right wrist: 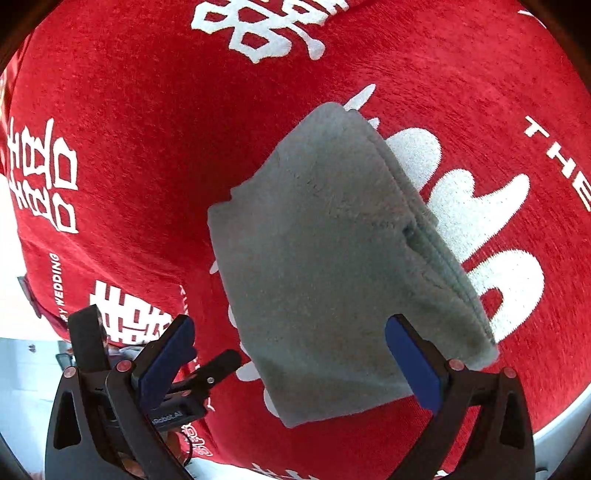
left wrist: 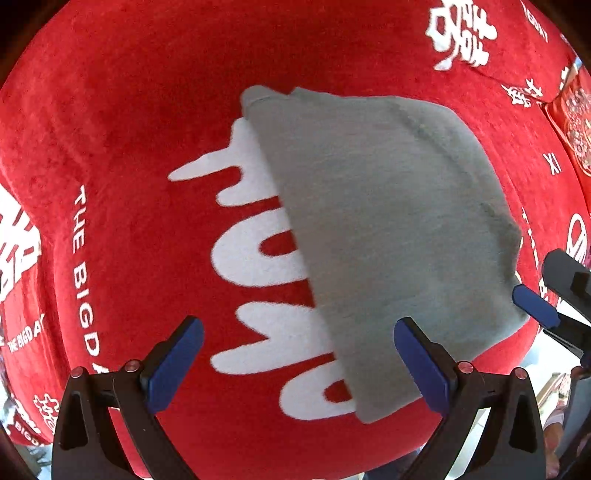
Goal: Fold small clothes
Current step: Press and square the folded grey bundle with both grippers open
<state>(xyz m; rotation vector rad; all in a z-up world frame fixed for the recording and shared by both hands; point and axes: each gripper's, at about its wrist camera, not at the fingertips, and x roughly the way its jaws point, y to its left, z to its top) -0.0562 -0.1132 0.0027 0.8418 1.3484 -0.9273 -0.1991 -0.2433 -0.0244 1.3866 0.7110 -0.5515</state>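
**Red printed cloth bearing one folded grey garment**

A plush red cloth (left wrist: 140, 122) covers the whole supporting surface, printed in white with large rounded letters (left wrist: 255, 258), Chinese characters (left wrist: 460, 35) and small lines reading "THE BIG DAY" (left wrist: 83, 266). A folded grey garment (left wrist: 388, 229) lies flat on it, overlapping the large letters. In the right wrist view its stitched, layered edge (right wrist: 439, 243) faces right.
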